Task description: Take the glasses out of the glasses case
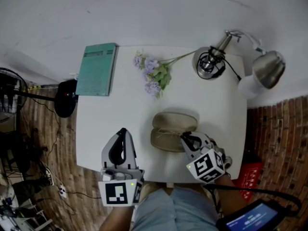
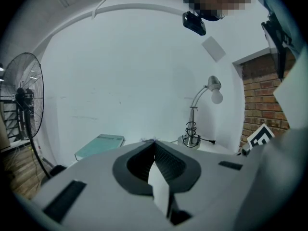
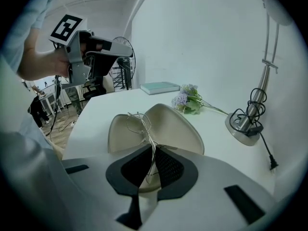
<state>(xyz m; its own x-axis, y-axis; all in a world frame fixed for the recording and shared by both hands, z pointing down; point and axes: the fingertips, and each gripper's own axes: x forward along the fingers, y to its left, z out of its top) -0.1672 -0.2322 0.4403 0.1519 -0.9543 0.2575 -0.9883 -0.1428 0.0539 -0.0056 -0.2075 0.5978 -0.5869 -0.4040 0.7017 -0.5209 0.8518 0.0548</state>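
Observation:
An open beige glasses case lies in the middle of the white table. In the right gripper view the case holds thin wire-framed glasses, which stand up out of it. My right gripper is at the case's near right edge, angled down, and the right gripper is shut on the glasses' thin wire. My left gripper hovers over the table left of the case, apart from it. Seen from its own camera, the left gripper is shut with nothing in it.
A teal book lies at the table's back left. Purple flowers lie behind the case. A desk lamp stands at the back right, its cord trailing. A fan stands on the floor at the left.

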